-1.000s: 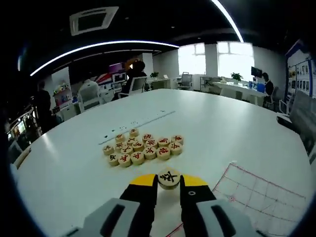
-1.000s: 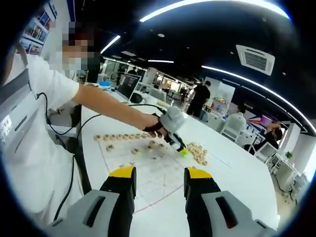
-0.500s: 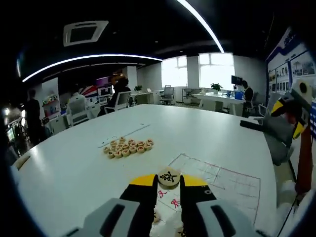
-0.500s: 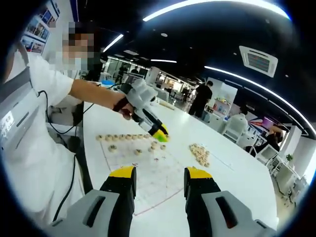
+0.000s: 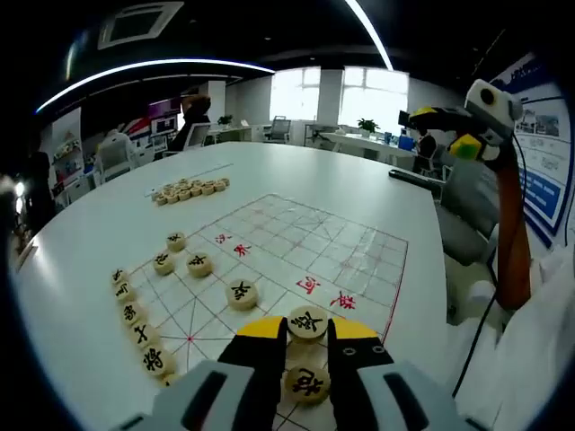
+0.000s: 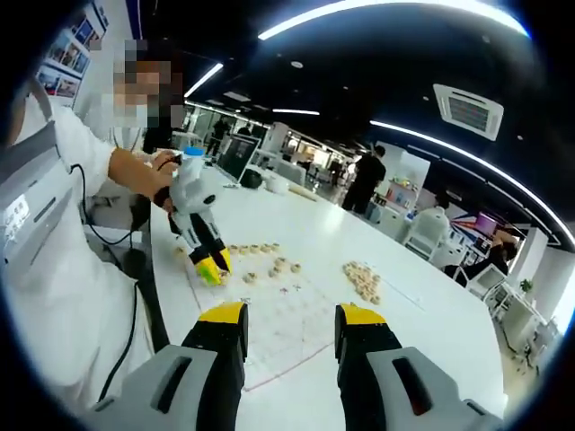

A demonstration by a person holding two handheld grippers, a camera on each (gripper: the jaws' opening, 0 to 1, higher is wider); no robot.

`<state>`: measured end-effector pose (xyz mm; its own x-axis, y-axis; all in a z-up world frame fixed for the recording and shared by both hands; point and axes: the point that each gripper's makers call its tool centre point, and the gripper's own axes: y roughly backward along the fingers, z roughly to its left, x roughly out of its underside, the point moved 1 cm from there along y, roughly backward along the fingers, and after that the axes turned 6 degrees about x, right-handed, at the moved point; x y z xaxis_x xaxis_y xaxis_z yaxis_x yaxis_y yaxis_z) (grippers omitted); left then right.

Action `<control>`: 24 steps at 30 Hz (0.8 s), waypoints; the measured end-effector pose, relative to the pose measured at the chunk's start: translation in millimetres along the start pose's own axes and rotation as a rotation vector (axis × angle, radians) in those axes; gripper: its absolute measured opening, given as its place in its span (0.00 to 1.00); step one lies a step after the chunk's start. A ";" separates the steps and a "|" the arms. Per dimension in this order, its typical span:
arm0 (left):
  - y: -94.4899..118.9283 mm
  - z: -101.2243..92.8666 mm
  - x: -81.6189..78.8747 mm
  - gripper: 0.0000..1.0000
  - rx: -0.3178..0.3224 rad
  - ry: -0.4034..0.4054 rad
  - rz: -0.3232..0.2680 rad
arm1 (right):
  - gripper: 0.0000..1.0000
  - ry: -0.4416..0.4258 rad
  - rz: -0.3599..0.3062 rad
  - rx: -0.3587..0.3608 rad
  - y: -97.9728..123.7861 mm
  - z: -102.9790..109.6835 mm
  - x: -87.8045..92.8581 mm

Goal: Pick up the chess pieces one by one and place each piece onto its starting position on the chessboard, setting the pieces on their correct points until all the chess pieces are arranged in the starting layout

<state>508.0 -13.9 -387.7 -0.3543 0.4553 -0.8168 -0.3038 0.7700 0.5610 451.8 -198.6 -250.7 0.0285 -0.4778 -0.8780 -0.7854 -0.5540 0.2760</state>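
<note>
- A round piece [image 5: 306, 384] on the chessboard [image 5: 296, 247] sits partly covered by the left gripper's jaws; its black mark cannot be read in the left gripper view.
- Loose pieces in the far heap [image 5: 188, 189] are too small for their characters to be made out.
- In the right gripper view, the left gripper [image 6: 208, 266] hides part of the row of pieces [image 6: 256, 249]; its yellow tips conceal whatever they carry.
- The board lines fade under glare near the surface [image 5: 90, 233] edge.
</note>
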 end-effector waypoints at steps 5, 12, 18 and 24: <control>-7.7 2.1 3.4 0.21 0.006 0.003 0.015 | 0.40 0.001 0.001 -0.002 -0.9 0.6 0.0; -9.8 2.5 7.0 0.21 0.009 0.022 0.023 | 0.40 -0.003 0.001 0.002 0.8 -1.4 1.2; -7.1 2.4 -0.2 0.31 0.007 0.009 0.003 | 0.40 0.001 -0.003 0.002 1.8 -1.1 -0.2; 3.4 4.7 -27.0 0.32 -0.010 -0.009 -0.076 | 0.40 0.002 0.002 0.001 0.9 -0.7 0.6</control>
<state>520.6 -21.5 -364.4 -0.3225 0.3997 -0.8580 -0.3380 0.7981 0.4988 451.6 -199.8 -250.7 0.0276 -0.4802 -0.8767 -0.7861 -0.5521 0.2777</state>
